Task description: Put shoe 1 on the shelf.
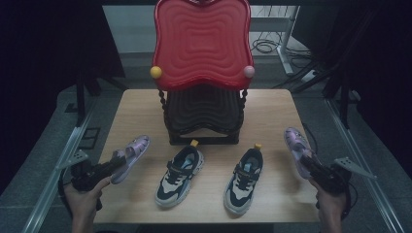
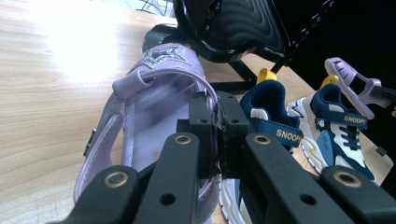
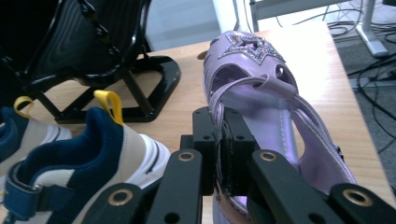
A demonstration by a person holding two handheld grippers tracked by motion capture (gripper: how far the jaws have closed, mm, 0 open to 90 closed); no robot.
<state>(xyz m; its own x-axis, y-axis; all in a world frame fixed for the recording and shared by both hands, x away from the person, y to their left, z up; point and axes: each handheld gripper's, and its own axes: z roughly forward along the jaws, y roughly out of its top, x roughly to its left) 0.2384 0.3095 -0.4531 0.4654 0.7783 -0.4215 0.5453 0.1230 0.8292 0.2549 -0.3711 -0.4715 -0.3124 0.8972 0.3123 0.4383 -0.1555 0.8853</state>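
Observation:
Two lilac sandals with glitter stars lie at the table's sides. My left gripper [image 1: 118, 161] is shut on the heel strap of the left sandal [image 1: 132, 151], whose toe points up and away; in the left gripper view the strap sits pinched between the jaws of my left gripper [image 2: 218, 125] on the sandal [image 2: 154, 88]. My right gripper [image 1: 307, 161] is shut on the heel strap of the right sandal [image 1: 297, 145], seen likewise in the right gripper view, gripper [image 3: 219, 135], sandal [image 3: 261, 79]. Two navy and cream sneakers [image 1: 180, 175] [image 1: 244, 179] lie between them.
A two-tier shoe rack stands at the table's back middle, with a red wavy top shelf [image 1: 201, 43] and a black lower shelf [image 1: 203, 114] on a black frame. Cables and a desk leg [image 1: 287, 41] lie on the floor behind.

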